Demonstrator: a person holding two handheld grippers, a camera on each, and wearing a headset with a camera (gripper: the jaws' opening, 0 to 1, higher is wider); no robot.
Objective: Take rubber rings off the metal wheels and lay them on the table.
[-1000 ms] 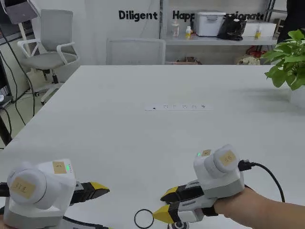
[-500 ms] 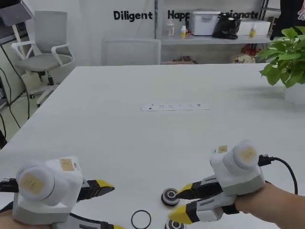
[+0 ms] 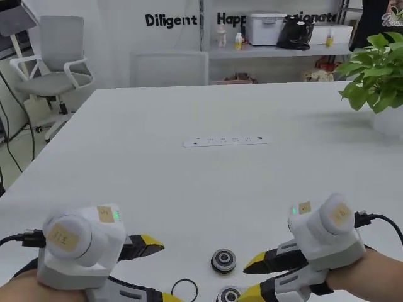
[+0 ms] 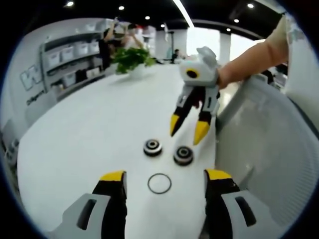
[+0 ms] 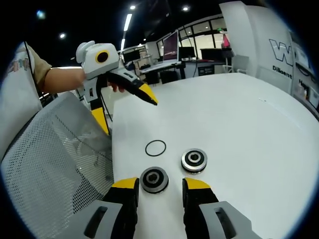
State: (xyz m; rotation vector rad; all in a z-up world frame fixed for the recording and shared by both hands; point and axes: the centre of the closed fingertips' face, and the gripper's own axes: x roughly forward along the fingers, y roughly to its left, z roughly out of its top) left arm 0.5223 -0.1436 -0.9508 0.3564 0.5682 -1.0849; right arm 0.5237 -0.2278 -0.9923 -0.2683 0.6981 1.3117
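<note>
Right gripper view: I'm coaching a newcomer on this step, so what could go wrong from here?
1. The near wheel lies flat at the tips of the open right gripper, close to the edge of the table. A glancing pinch might skid it off.
2. The loose rubber ring lies just beyond that wheel, in front of the open left gripper. Either gripper could knock it away.

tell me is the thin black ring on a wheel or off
Off. The rubber ring lies flat on the table by itself, apart from both metal wheels.
</note>
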